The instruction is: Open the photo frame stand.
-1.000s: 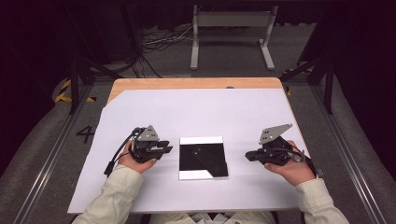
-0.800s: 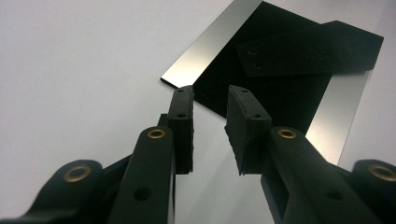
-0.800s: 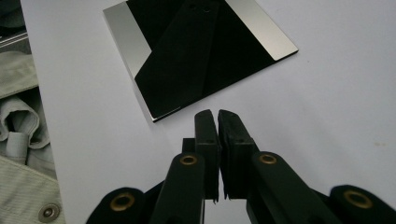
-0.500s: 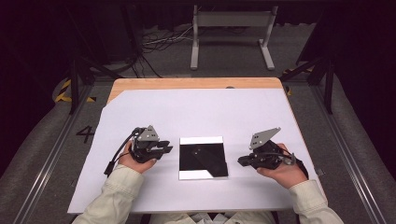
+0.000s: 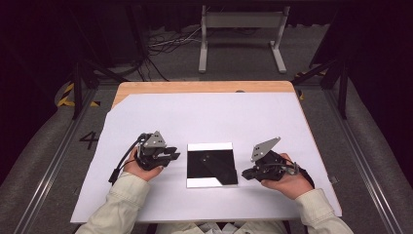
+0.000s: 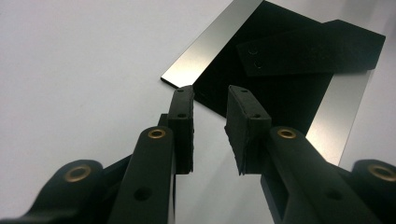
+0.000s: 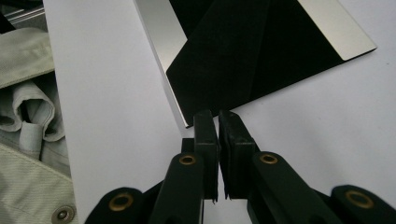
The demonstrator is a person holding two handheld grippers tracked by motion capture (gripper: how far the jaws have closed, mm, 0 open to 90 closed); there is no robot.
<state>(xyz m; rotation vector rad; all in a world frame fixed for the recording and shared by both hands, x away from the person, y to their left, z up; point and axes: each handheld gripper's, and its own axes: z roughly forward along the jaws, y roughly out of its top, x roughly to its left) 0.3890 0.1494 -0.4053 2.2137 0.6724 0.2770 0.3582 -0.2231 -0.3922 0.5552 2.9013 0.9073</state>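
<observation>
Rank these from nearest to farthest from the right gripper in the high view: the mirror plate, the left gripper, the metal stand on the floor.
1. Mirror plate, just beside the right gripper.
2. Left gripper, across the plate.
3. Metal stand, beyond the table's far edge.

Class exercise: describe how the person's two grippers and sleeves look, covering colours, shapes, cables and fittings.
Both the left gripper and the right gripper are black, each topped by a grey three-cornered plate. Their fingers are flat black pads on arms with brass-coloured rivets. A black cable trails from the left one. The sleeves are light beige-green.
</observation>
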